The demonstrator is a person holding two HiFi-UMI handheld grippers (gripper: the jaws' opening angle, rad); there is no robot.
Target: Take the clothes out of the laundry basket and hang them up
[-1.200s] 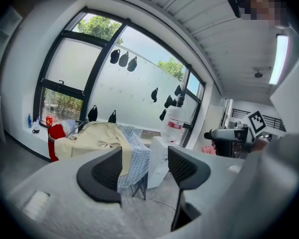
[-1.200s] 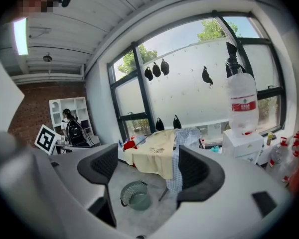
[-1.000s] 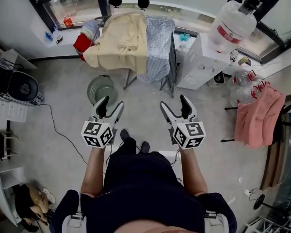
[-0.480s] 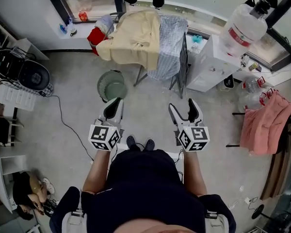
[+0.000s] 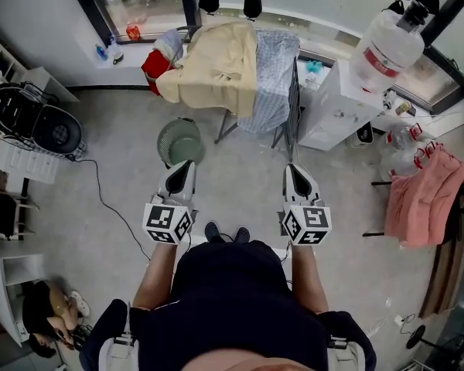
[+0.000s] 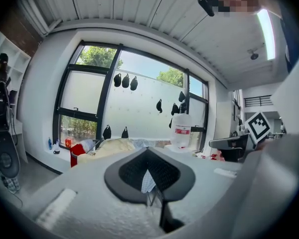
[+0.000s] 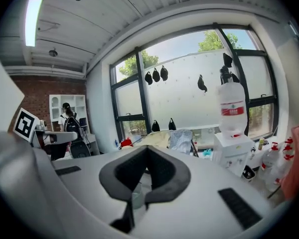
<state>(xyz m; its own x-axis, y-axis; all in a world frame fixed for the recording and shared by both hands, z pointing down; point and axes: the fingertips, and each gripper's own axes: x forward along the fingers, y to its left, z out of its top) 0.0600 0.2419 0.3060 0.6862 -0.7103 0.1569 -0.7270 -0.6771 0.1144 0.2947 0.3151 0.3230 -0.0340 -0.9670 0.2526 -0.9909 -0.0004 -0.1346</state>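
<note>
Left gripper [image 5: 181, 170] has its jaws pressed together with nothing between them, having just been closing. The right gripper [image 5: 296, 173] is likewise drawn fully together and empty, its jaws also having just been closing. Both are held side by side in front of the person, pointing toward the drying rack [image 5: 295, 91] and well short of it.

The drying rack stands on the floor [image 5: 240, 168] under the window [image 5: 143, 2]. A cream garment [image 5: 216, 64] is draped over the rack's left half, and a blue patterned garment [image 5: 272, 72] hangs beside it on the right half, the two touching along their edges. A red cloth [image 5: 154, 62] sits at the rack's left end, against the cream garment.

The laundry basket [image 5: 179, 141], round and green, stands upright on the floor on the near side of the rack, below its left end. It lies between the rack and the left gripper, near the gripper's tips but not touching them. What it holds cannot be made out.

Just right of the rack stands a white water dispenser [image 5: 336, 107] with a large bottle on top. Further right, well apart from the rack, a pink garment [image 5: 416, 199] hangs on a separate stand.
</note>
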